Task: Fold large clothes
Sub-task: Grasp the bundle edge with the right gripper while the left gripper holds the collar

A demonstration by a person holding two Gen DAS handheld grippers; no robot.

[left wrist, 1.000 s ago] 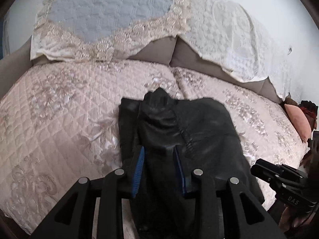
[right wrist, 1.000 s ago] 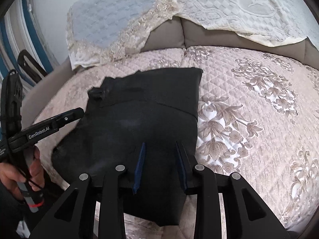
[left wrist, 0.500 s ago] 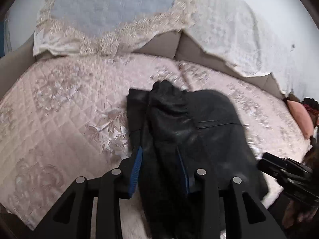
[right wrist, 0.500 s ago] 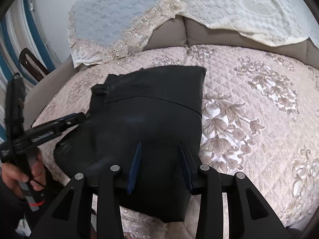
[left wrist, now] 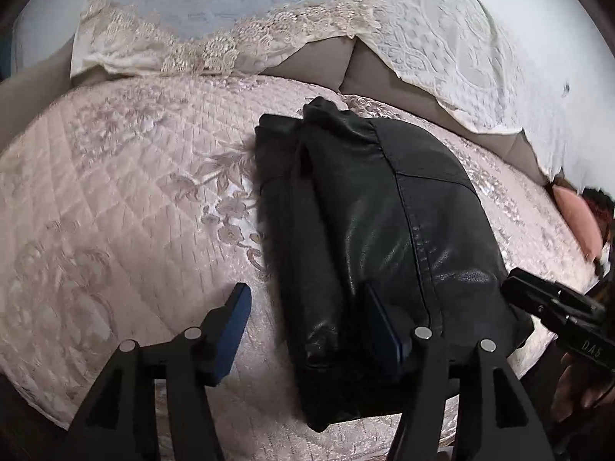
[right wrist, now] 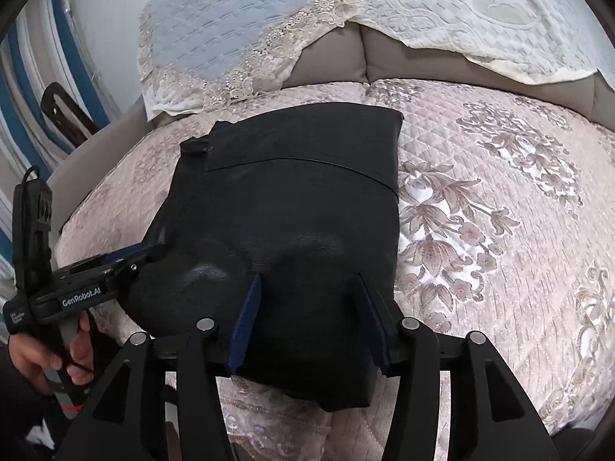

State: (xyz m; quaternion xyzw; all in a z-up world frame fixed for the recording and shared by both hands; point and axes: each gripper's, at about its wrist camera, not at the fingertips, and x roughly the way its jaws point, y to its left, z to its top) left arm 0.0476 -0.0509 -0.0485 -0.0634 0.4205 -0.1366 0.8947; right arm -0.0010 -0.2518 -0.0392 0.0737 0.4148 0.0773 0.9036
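Note:
A black leather jacket (left wrist: 384,238) lies folded into a thick rectangle on the pink quilted bed cover (left wrist: 115,207); it also shows in the right wrist view (right wrist: 284,215). My left gripper (left wrist: 307,315) is open, its jaws astride the jacket's near left edge, holding nothing. It appears from the side in the right wrist view (right wrist: 130,255) at the jacket's left edge. My right gripper (right wrist: 307,311) is open above the jacket's near edge, empty. Its body shows in the left wrist view (left wrist: 553,307) at the right.
A grey padded headboard (right wrist: 346,57) with lace-edged cream and blue covers (right wrist: 238,38) draped over it runs along the back. A pink cushion (left wrist: 576,219) lies at the bed's far right. The bed's near edge (right wrist: 276,415) drops off just below the jacket.
My left gripper has shifted left and opened wider, so its left finger now sits over the quilt beside the jacket. My right gripper has moved closer over the jacket's near edge.

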